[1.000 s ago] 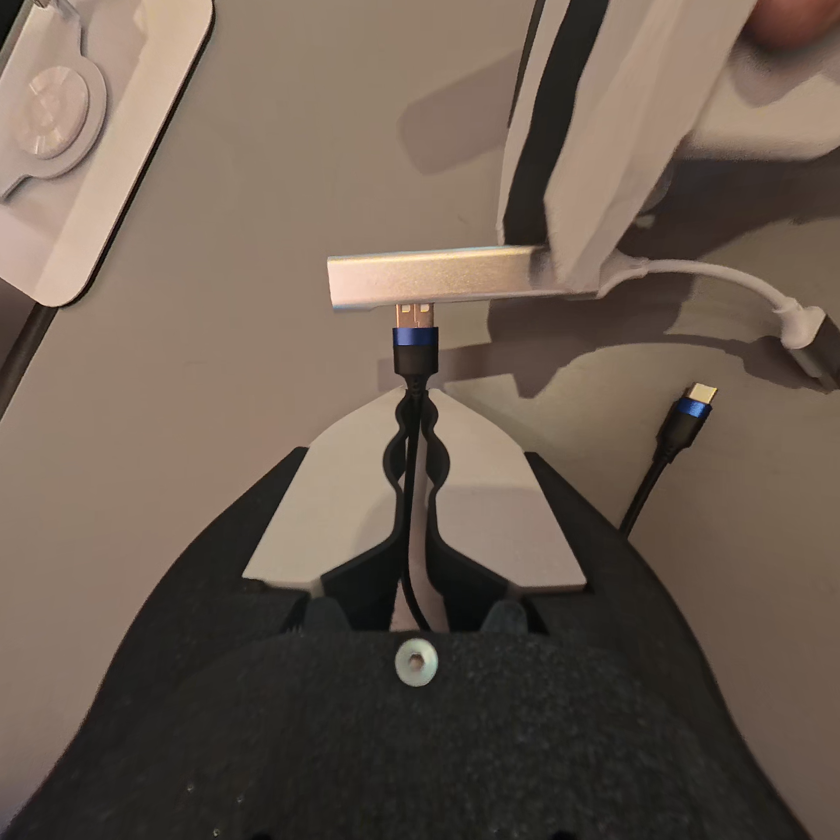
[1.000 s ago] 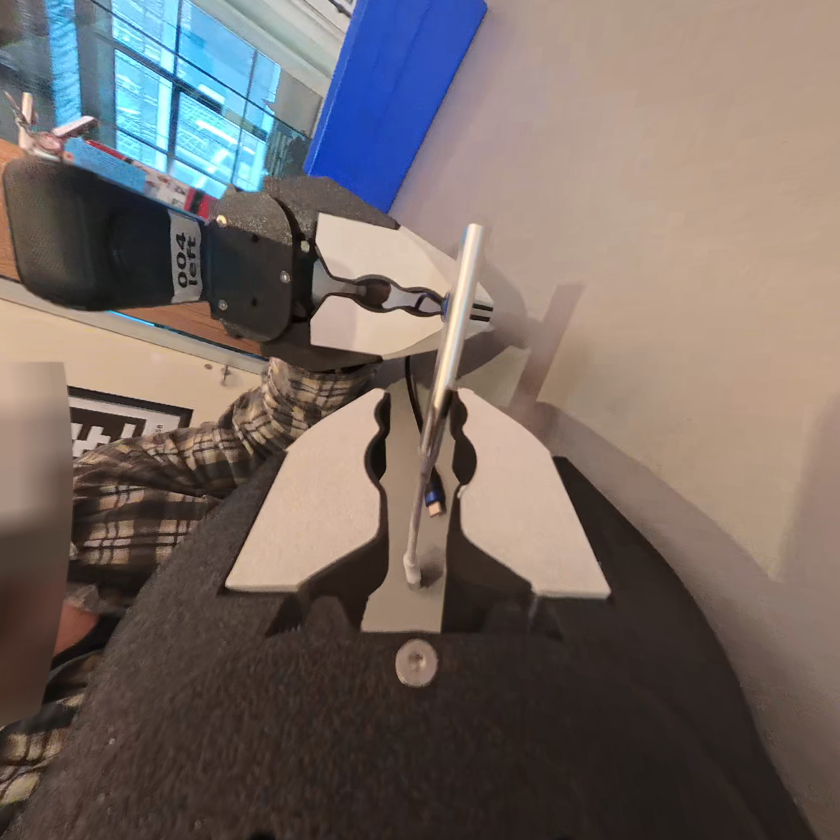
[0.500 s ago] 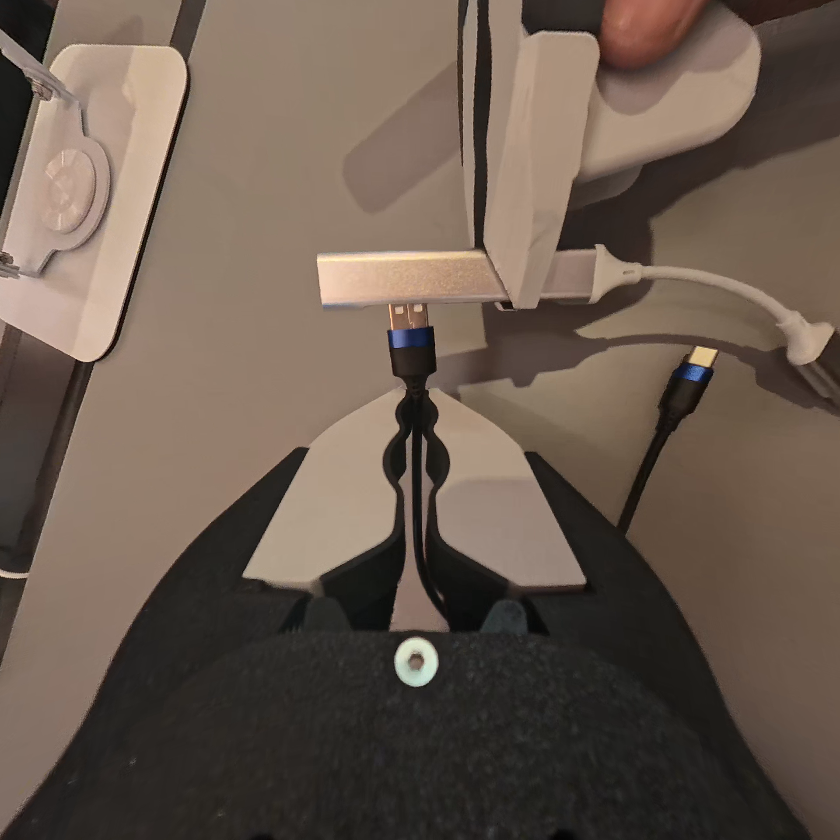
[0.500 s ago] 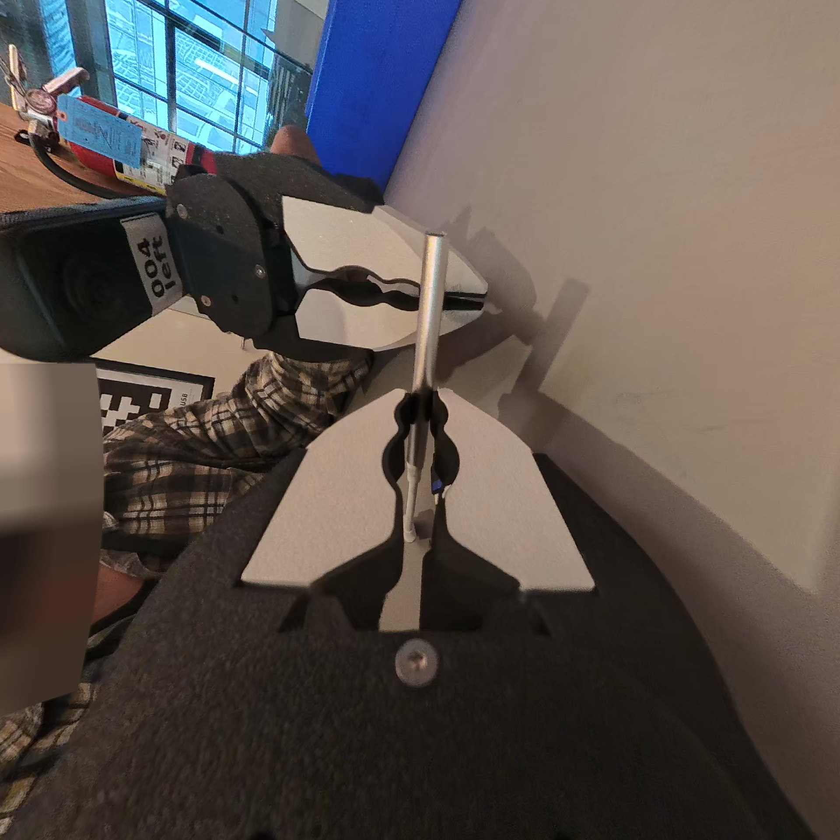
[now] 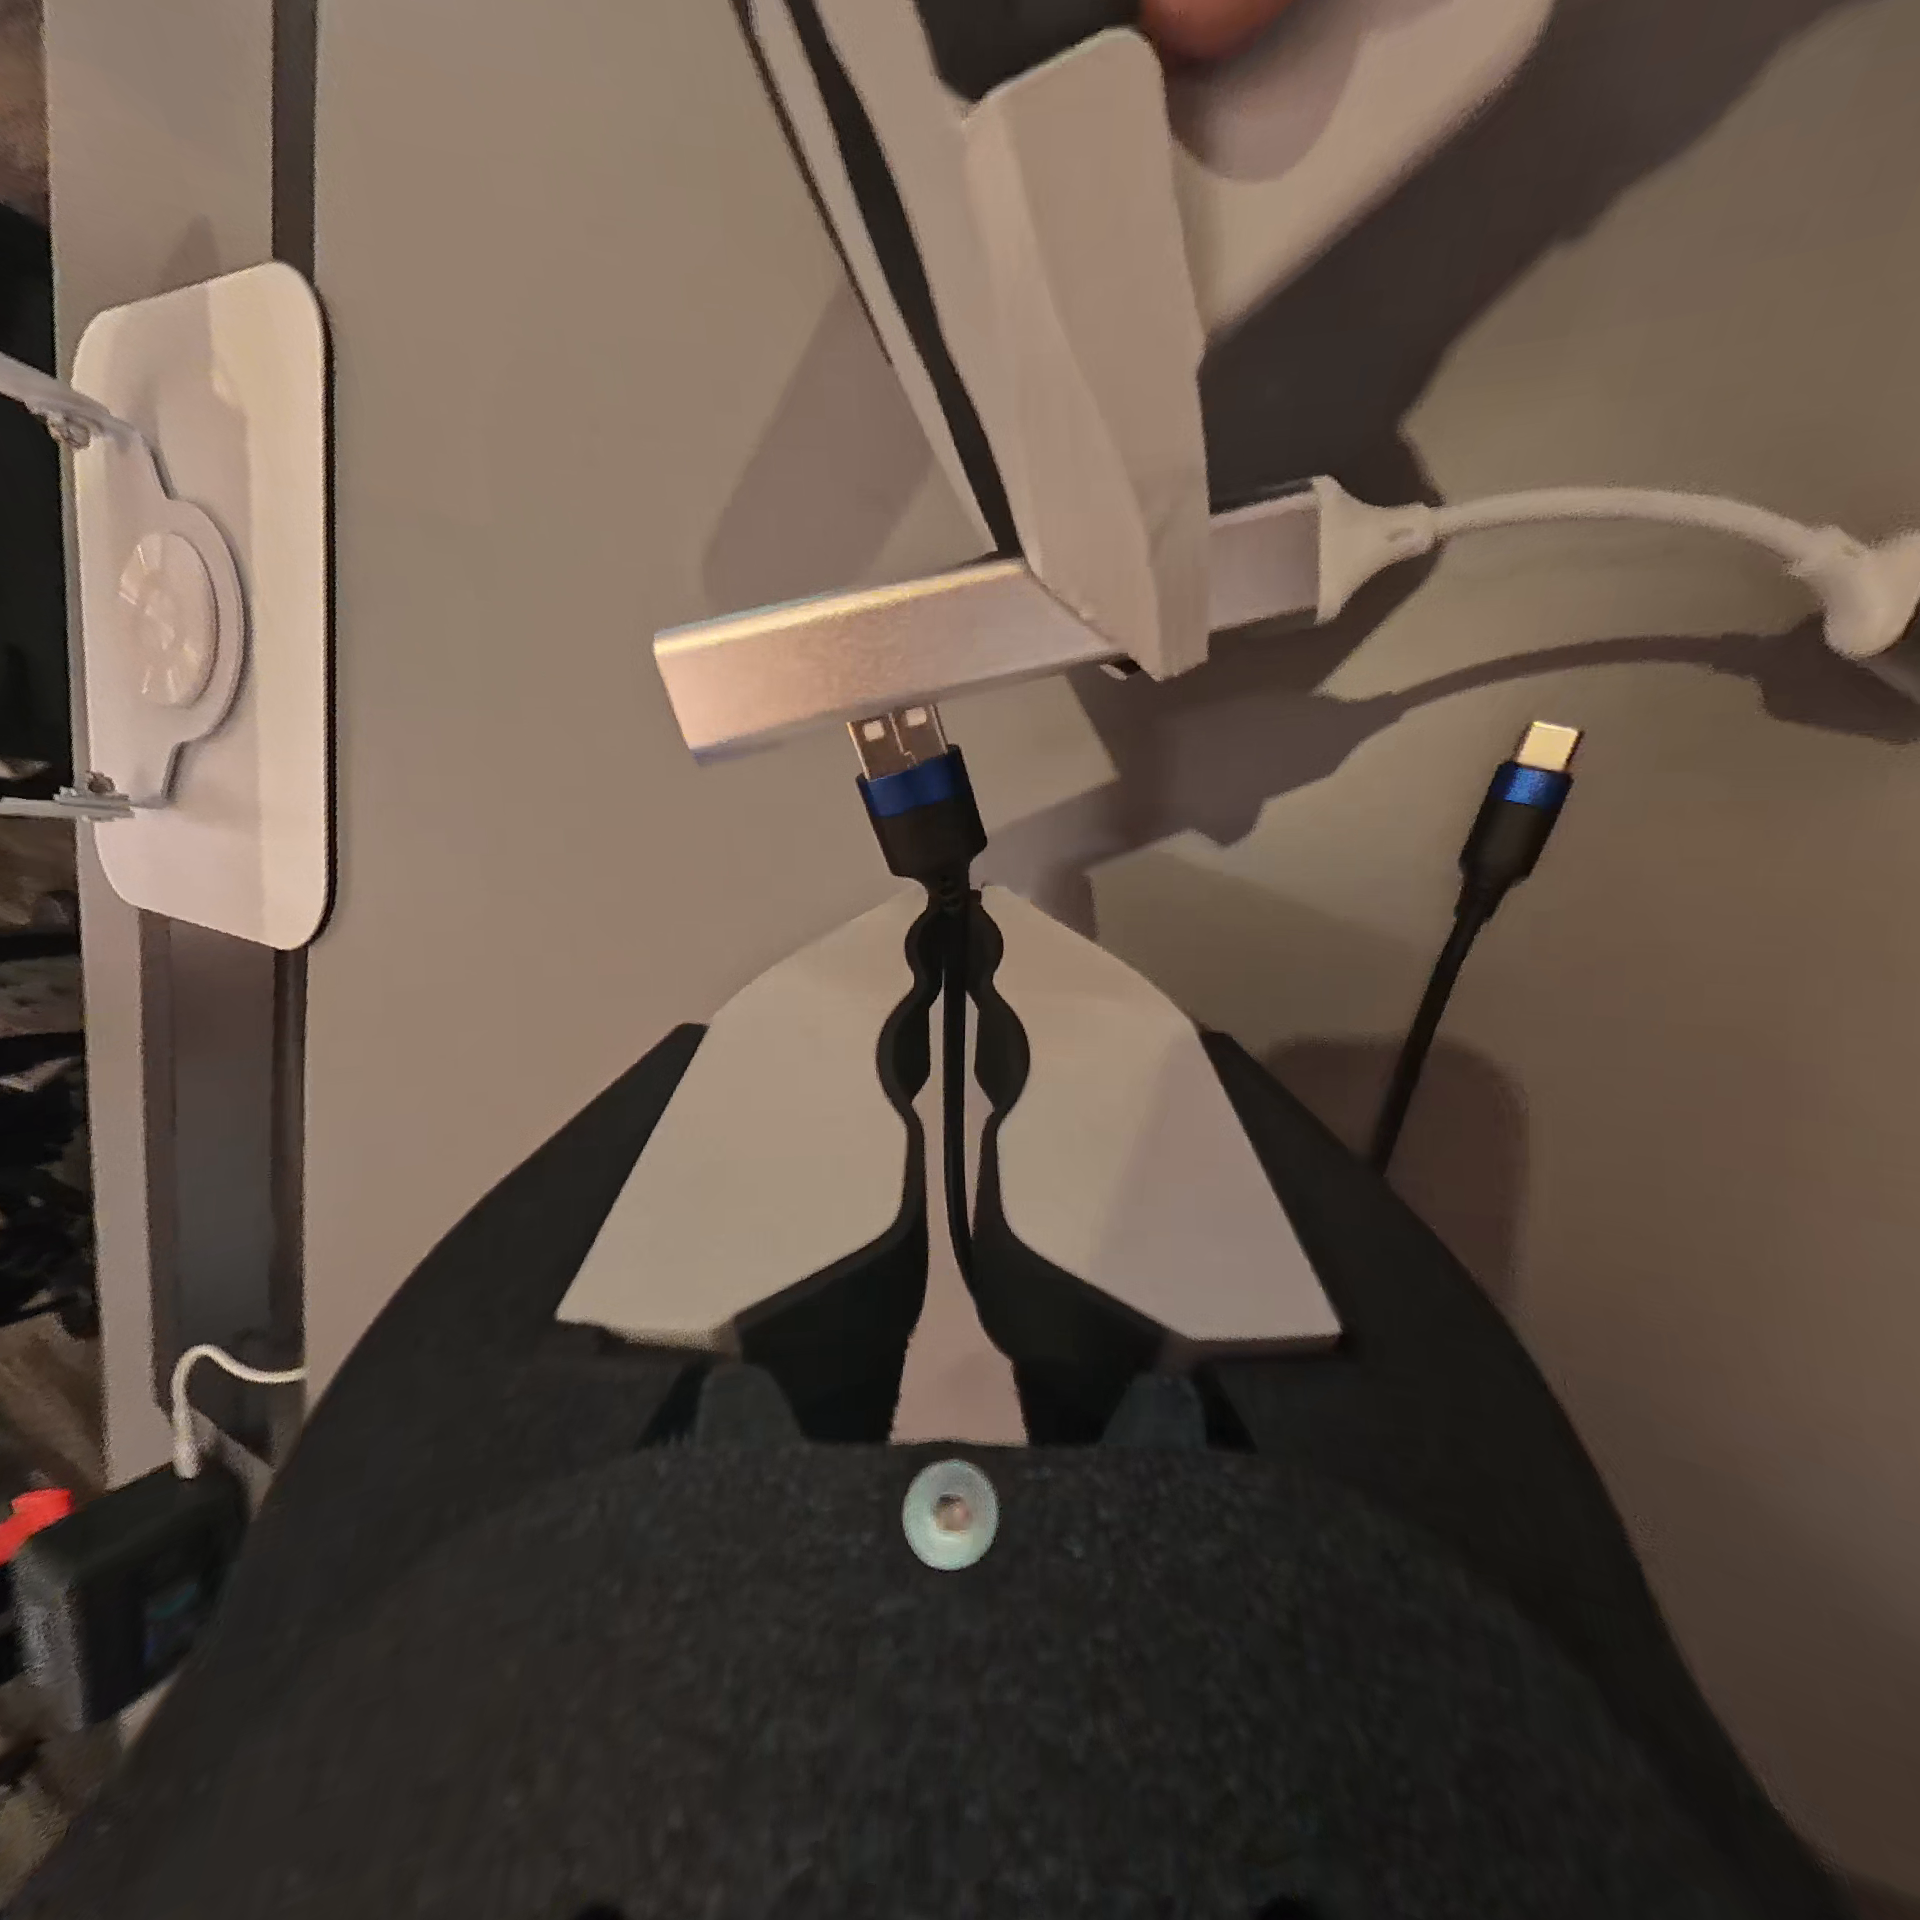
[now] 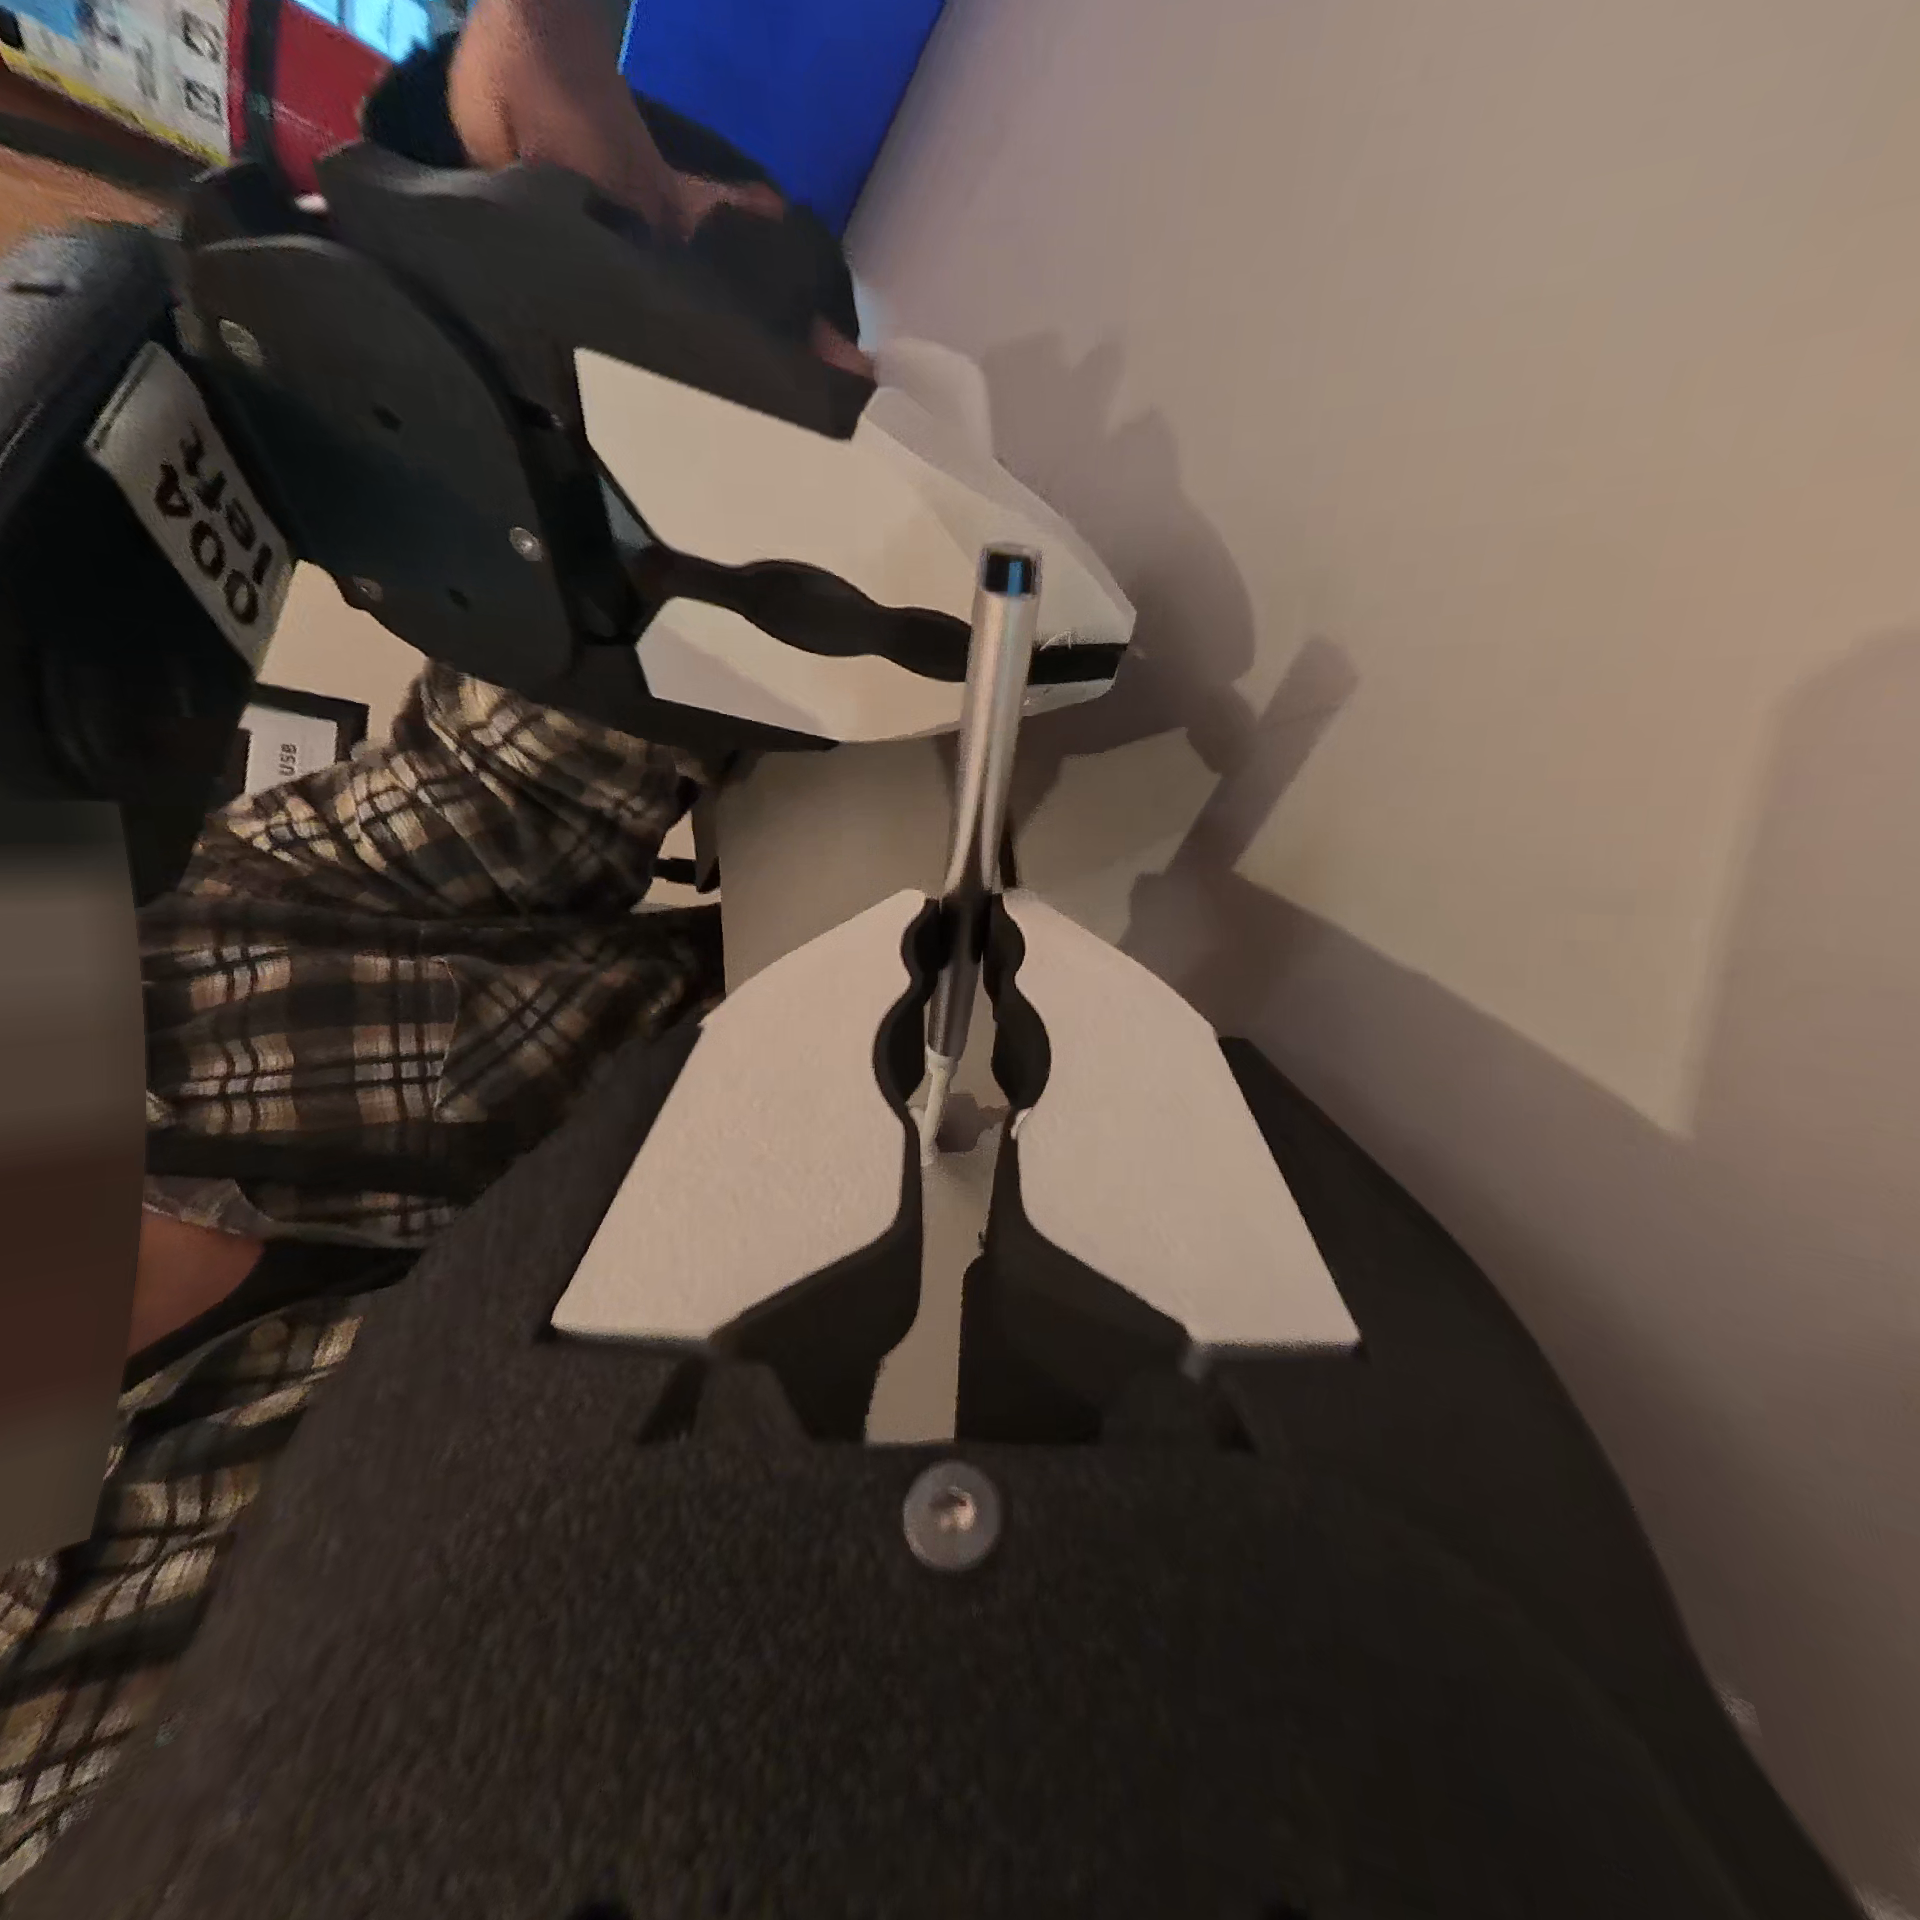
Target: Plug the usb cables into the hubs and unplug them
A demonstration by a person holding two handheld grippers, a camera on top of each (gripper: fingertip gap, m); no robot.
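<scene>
My left gripper (image 5: 948, 902) is shut on the black cable just behind its blue-banded USB-A plug (image 5: 914, 790). The plug's metal tip sits partly inside the side of the silver hub (image 5: 873, 665), most of the metal still showing. My right gripper (image 6: 964, 914) is shut on the hub (image 6: 987, 707), which sticks up out of its tips; it also shows in the left wrist view (image 5: 1081, 499), clamping the hub from above. The hub's white lead (image 5: 1621, 520) runs off to the right. The left gripper (image 6: 1081, 665) shows in the right wrist view, behind the hub.
The cable's other end, a blue-banded USB-C plug (image 5: 1527, 790), lies loose on the grey table (image 5: 520, 520) at the right. A white mounting plate (image 5: 208, 623) sits at the table's left edge. A person's plaid sleeve (image 6: 364, 935) is at the left in the right wrist view. Tip to tip, the grippers are about 5 cm apart. My left gripper's tips are some 30 cm from the white mounting plate (image 5: 208, 623).
The hub has tilted, its right end now higher, and the plug has tilted with it. Both grippers keep their grip. The left view has shifted, showing more of the table's left edge.
</scene>
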